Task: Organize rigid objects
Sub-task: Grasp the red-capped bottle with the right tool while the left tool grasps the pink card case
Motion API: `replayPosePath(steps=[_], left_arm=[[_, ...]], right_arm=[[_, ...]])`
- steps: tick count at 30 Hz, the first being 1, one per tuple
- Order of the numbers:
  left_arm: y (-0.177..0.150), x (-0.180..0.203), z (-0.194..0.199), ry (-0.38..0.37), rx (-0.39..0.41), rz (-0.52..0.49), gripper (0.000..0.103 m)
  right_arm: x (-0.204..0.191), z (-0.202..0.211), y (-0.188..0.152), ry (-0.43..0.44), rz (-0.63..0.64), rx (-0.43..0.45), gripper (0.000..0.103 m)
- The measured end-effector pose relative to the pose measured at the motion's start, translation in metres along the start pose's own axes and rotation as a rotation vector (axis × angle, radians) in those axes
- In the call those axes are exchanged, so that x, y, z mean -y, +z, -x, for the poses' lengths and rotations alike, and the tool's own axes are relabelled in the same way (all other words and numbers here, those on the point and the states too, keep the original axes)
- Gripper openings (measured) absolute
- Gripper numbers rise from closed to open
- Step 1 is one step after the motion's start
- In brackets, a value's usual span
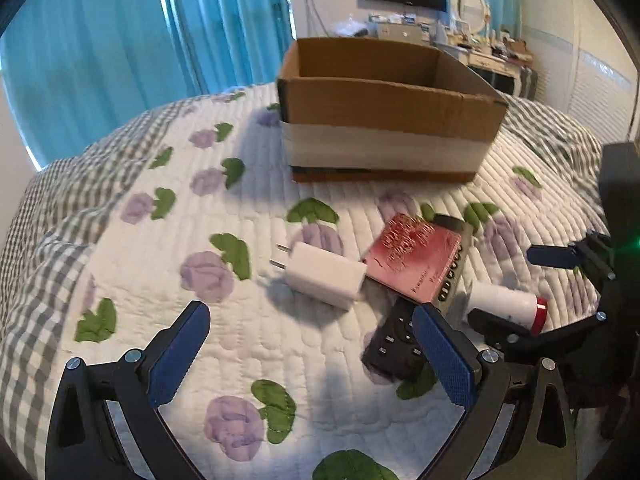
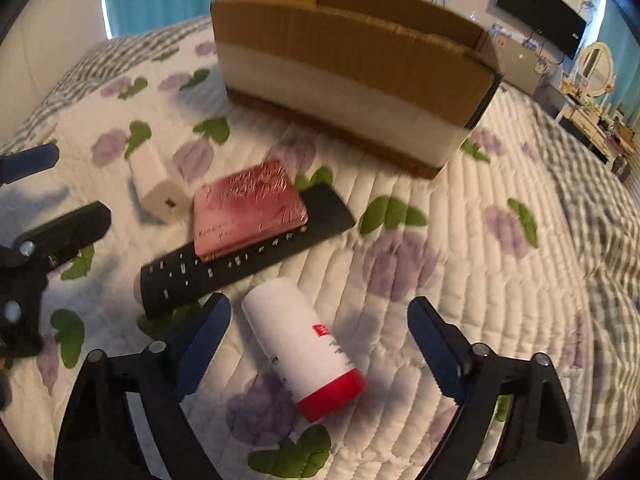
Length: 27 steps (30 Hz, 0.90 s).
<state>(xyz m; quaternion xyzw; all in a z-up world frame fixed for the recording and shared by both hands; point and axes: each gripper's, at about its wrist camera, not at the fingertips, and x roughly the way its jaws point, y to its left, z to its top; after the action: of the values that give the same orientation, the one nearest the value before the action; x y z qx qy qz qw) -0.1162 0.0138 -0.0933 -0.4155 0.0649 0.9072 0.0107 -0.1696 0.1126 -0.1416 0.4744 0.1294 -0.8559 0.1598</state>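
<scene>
Bottle (image 2: 302, 346) lies flat on the quilt (image 2: 460, 216), red cap toward the right gripper (image 2: 320, 322), whose fingers straddle it, spread. Left gripper (image 1: 310, 334) spread too. Box (image 2: 352, 80) interior hidden.

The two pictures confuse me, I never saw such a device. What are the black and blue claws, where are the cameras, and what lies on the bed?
A person holds a two-finger gripper in each hand, each with a forward-looking fisheye camera. The left gripper and the right gripper are open, holding nothing. On the quilt lie a white charger, a pink case resting on a black remote, and a white bottle with a red cap. Behind stands an open cardboard box.
</scene>
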Motion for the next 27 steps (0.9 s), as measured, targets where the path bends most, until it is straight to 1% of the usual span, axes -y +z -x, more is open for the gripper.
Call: replayPosePath(steps=[1, 2, 5, 6, 7, 8, 11, 13, 15, 17, 19, 21, 24, 25, 26, 27], left_arm=[[0.0, 0.002, 0.001, -0.003, 0.002, -0.005, 0.103], [0.0, 0.003, 0.001, -0.009, 0.004, -0.008, 0.103], [0.0, 0.003, 0.001, -0.019, 0.0, -0.012, 0.103], [0.0, 0.003, 0.0, -0.02, -0.004, -0.012, 0.103], [0.0, 0.003, 0.0, -0.024, -0.01, -0.011, 0.103], [0.0, 0.004, -0.001, -0.027, -0.015, -0.01, 0.103], [0.0, 0.006, -0.003, -0.055, -0.047, -0.004, 0.103], [0.0, 0.01, -0.005, -0.067, -0.064, 0.005, 0.103], [0.0, 0.015, -0.009, -0.073, -0.075, 0.007, 0.103], [0.002, 0.022, -0.014, -0.063, -0.083, 0.014, 0.103], [0.006, 0.028, -0.015, -0.066, -0.07, 0.015, 0.103], [0.013, 0.036, -0.015, -0.085, -0.042, 0.005, 0.102], [0.025, 0.047, -0.022, -0.129, -0.016, -0.017, 0.1], [0.029, 0.051, -0.028, -0.133, -0.018, -0.031, 0.095], [0.032, 0.056, -0.035, -0.123, -0.027, -0.054, 0.091], [0.034, 0.061, -0.043, -0.113, -0.035, -0.08, 0.09]], right_arm=[[-0.001, -0.004, -0.002, 0.001, 0.006, -0.018, 0.088], [-0.002, -0.007, -0.003, 0.005, 0.011, -0.031, 0.08], [-0.004, -0.015, -0.009, 0.011, 0.028, -0.076, 0.064], [-0.005, -0.014, -0.009, 0.014, 0.031, -0.074, 0.058], [-0.004, -0.012, -0.01, 0.015, 0.028, -0.07, 0.047], [-0.003, -0.009, -0.01, 0.017, 0.021, -0.064, 0.042], [0.006, 0.002, -0.011, 0.017, -0.021, -0.03, 0.038], [0.015, 0.011, -0.011, 0.013, -0.063, -0.003, 0.037], [0.024, 0.019, -0.009, 0.002, -0.091, 0.02, 0.037], [0.028, 0.023, -0.004, -0.014, -0.106, 0.041, 0.037], [0.03, 0.027, 0.0, -0.02, -0.119, 0.052, 0.037], [0.038, 0.031, 0.0, -0.019, -0.139, 0.06, 0.037], [0.052, 0.034, -0.001, -0.009, -0.187, 0.061, 0.037], [0.059, 0.035, -0.003, -0.002, -0.205, 0.06, 0.037], [0.061, 0.034, -0.004, 0.004, -0.216, 0.058, 0.037], [0.064, 0.034, -0.004, 0.009, -0.224, 0.057, 0.037]])
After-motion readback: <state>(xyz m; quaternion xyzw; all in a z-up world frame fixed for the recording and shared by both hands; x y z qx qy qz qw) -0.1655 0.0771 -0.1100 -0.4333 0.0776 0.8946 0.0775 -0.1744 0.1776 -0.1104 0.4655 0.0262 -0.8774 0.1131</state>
